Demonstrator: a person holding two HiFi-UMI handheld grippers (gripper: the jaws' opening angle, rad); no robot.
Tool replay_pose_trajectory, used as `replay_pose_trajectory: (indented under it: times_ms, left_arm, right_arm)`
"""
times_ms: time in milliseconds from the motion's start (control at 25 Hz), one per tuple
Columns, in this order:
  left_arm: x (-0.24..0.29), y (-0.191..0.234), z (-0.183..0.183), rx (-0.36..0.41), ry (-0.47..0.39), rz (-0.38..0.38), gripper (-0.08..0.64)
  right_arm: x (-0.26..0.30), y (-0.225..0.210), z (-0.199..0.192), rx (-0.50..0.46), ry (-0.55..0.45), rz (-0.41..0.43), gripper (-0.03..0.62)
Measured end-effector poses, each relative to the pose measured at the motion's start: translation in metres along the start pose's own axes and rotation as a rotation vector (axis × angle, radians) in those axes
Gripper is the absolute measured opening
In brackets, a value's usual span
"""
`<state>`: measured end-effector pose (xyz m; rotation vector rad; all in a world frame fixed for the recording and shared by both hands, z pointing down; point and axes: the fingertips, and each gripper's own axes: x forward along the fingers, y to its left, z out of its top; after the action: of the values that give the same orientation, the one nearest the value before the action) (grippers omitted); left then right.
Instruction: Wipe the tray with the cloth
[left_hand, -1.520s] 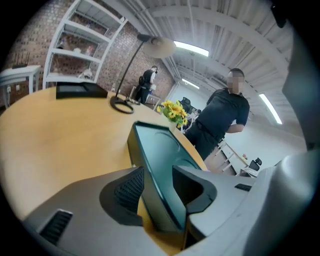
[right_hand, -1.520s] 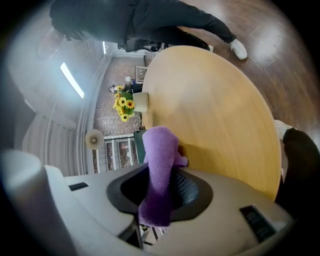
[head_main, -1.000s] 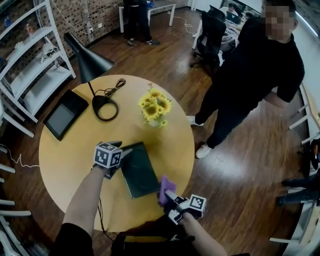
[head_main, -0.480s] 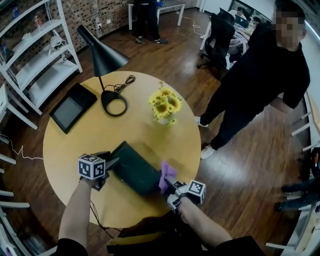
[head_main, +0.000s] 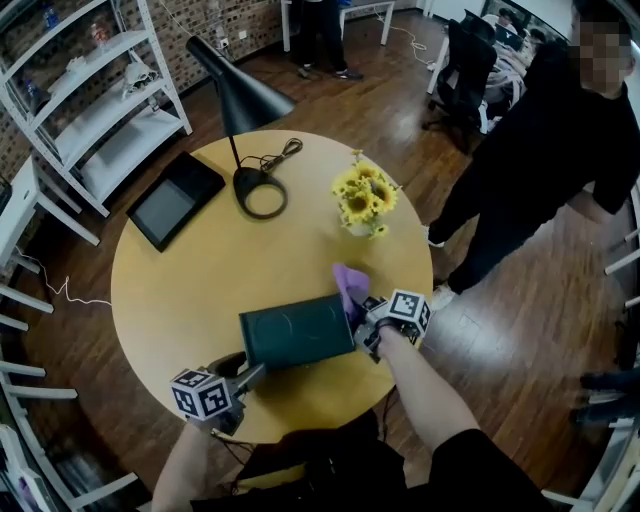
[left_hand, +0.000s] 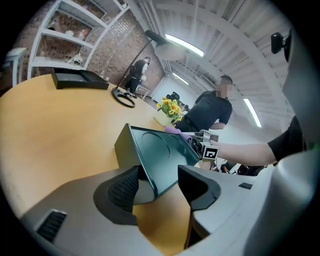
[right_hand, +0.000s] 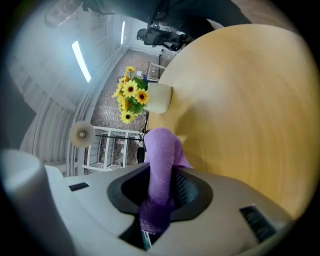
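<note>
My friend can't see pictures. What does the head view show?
A dark green tray is on a round yellow table; the left gripper, its jaws having just closed in, grips one corner, and the right gripper holds a purple cloth at the opposite end. Behind are a lamp, sunflowers and a person in black.

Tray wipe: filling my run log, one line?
left gripper: just closed on tray corner | right gripper: holds cloth by tray edge
</note>
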<state>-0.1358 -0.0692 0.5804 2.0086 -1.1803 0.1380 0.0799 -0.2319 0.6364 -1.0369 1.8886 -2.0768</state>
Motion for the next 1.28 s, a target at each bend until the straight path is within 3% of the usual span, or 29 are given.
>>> replay_pose_trajectory:
  times_ms: [200,360,640,760,1040,1160,1280]
  left_arm:
    - [-0.009,0.001,-0.013,-0.006,-0.025,0.017,0.218]
    - [-0.006,0.003,-0.014,0.024,-0.01,0.026,0.218]
    - [-0.004,0.005,-0.014,0.022,-0.037,0.046,0.218]
    - [-0.006,0.005,-0.013,0.016,-0.047,0.052,0.218]
    - [-0.005,0.007,-0.012,-0.001,-0.077,0.038,0.216]
    - [-0.005,0.009,-0.013,0.004,-0.08,0.053,0.216]
    - [-0.006,0.012,-0.015,0.009,-0.082,0.079,0.186]
  right_arm:
    - [-0.003,0.0,-0.014,-0.063,0.016,-0.003,0.1]
    - [-0.021,-0.01,-0.031,-0.001,0.028,0.039,0.1]
    - [-0.052,-0.027,-0.055,-0.019,0.033,0.052,0.1]
    - [-0.068,-0.036,-0.066,-0.019,-0.002,0.064,0.1]
    - [-0.092,-0.045,-0.083,0.098,-0.126,0.115,0.1]
    - [-0.102,-0.053,-0.094,0.009,-0.076,0.044,0.1]
    - [-0.112,-0.055,-0.103,-0.242,0.032,-0.112,0.1]
